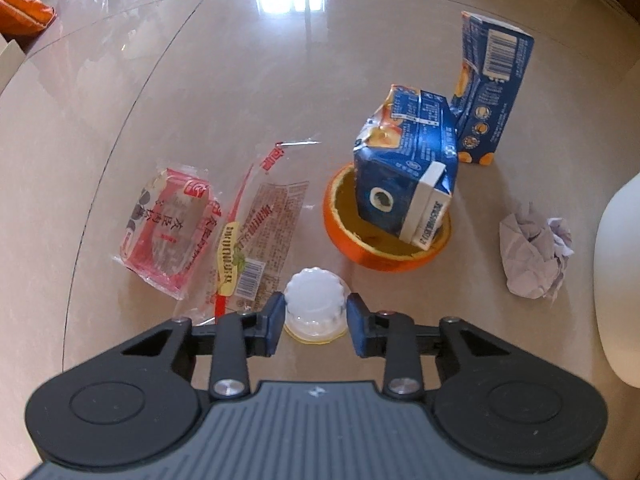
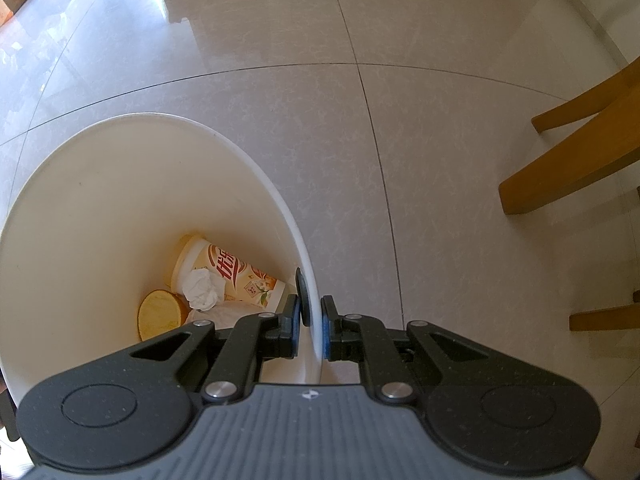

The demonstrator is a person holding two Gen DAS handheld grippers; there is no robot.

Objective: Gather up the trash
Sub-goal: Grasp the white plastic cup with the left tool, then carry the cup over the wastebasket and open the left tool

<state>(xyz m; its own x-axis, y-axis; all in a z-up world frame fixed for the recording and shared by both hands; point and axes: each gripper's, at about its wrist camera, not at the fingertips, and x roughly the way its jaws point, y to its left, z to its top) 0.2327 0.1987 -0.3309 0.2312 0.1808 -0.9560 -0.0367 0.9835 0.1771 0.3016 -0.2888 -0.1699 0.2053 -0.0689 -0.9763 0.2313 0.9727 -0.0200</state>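
A small white plastic cup (image 1: 314,300) stands upside down on the tiled floor, and my left gripper (image 1: 316,314) is shut on it, one blue pad against each side. Beyond it lie two red snack wrappers (image 1: 168,232), an orange peel half (image 1: 384,248) with a crushed blue carton (image 1: 408,168) in it, a second blue carton (image 1: 488,88) standing, and a crumpled tissue (image 1: 532,256). My right gripper (image 2: 311,320) is shut on the rim of the white trash bin (image 2: 120,184). Inside the bin lie a paper cup (image 2: 236,276), a tissue ball and a peel piece.
The bin's wall (image 1: 620,280) shows at the right edge of the left wrist view. Wooden chair legs (image 2: 572,160) stand to the right of the bin. An orange bag (image 1: 24,12) and boxes lie at the far left.
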